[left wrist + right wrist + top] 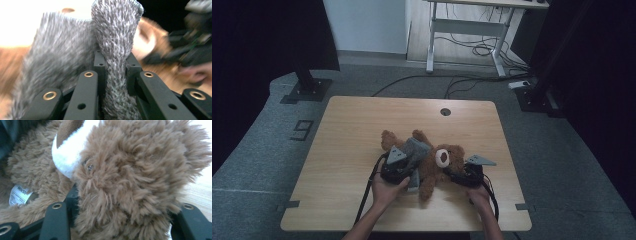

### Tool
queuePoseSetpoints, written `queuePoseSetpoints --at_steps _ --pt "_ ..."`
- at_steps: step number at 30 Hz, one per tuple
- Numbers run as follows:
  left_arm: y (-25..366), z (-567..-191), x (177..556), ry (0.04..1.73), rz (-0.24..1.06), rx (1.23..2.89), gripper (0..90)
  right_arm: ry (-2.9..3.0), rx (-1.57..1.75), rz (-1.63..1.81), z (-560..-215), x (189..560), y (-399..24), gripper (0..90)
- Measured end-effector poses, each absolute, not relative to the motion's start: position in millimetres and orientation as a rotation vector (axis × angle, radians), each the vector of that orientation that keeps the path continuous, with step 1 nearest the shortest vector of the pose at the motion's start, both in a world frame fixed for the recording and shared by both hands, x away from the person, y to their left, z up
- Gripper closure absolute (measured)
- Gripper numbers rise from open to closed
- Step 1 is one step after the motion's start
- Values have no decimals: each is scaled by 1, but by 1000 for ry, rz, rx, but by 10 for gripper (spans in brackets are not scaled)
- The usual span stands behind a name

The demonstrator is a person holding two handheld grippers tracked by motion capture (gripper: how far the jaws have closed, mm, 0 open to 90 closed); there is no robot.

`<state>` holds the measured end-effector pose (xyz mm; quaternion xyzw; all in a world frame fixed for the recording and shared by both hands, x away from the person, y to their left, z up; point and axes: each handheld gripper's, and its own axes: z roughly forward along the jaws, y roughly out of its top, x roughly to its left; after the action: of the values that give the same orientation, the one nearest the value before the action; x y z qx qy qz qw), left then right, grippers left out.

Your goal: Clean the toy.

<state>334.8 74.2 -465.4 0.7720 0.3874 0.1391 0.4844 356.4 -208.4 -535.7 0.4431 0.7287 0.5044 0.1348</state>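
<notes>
I see a fluffy brown plush teddy bear (432,165) lying on the light wooden worktop (347,140), toward the near edge, legs pointing to the far left, head with its white muzzle to the right. A grey knitted piece of clothing (414,152) sits over the bear's body.

My left tongs (404,167) are clamped on a fold of that grey knit: in the left gripper view the fabric (117,50) stands squeezed between the two black jaws, and more of it spreads to the left. Blurred brown fur lies behind.

My right tongs (462,175) are at the bear's head. In the right gripper view the shaggy head (130,185) sits between the jaws, which stand well apart on either side of it; I cannot tell if the pads press on the fur. A white sewn-in label (18,195) shows at the left, on the bear's body.

Both hands come in from the near edge, cables trailing back.
</notes>
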Motion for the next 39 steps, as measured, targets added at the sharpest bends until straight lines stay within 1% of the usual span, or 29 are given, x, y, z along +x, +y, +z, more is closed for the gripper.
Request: queuePoseSetpoints --at_steps 3,6,7,8,9,10,12,13,15,18,20,25,26,27,28,29,31,32,33,35,39 --pt "49 -444 340 884 346 1882 764 2106 1259 1449 -536 355 -205 416" --pt "9 -434 346 837 321 1919 761 2101 1232 1432 -535 353 -201 415" --pt "-13 -435 349 825 297 1945 760 2098 1232 1429 -535 352 -201 414" --pt "-24 -437 351 816 306 1972 759 2095 1234 1431 -536 352 -202 414" --pt "-24 -437 351 816 306 1972 759 2095 1234 1431 -536 352 -202 414" --pt "-35 -442 352 813 322 2005 759 2092 1231 1433 -536 351 -202 414" --pt "-47 -455 357 829 337 2051 757 2088 1235 1430 -537 350 -202 414" --pt "-48 -461 359 832 333 2049 757 2088 1235 1430 -537 350 -202 414" --pt "-45 -467 359 836 320 2020 759 2090 1242 1419 -538 350 -202 414" --pt "-40 -466 356 819 348 2035 766 2093 1228 1424 -539 350 -202 415" --pt "-28 -466 354 818 334 2029 769 2095 1215 1418 -539 349 -201 414" --pt "-13 -462 351 839 316 1995 771 2093 1229 1428 -540 350 -202 414" --pt "-5 -458 348 838 367 2000 770 2088 1241 1441 -540 350 -203 414" --pt "-5 -458 348 838 367 2000 770 2088 1241 1441 -540 350 -203 414" --pt "0 -456 347 848 411 2001 770 2085 1254 1454 -541 351 -204 414" --pt "8 -455 349 871 458 2011 769 2082 1266 1470 -541 352 -206 414" --pt "23 -460 356 923 458 2023 769 2080 1277 1496 -542 353 -209 414" --pt "44 -468 362 971 356 1965 771 2080 1275 1504 -543 352 -210 413" --pt "44 -468 362 971 356 1965 773 2080 1275 1504 -543 352 -210 413" --pt "60 -467 363 996 323 1922 773 2079 1267 1501 -542 352 -208 413" --pt "92 -460 360 1044 391 1880 773 2082 1277 1508 -543 353 -209 410"
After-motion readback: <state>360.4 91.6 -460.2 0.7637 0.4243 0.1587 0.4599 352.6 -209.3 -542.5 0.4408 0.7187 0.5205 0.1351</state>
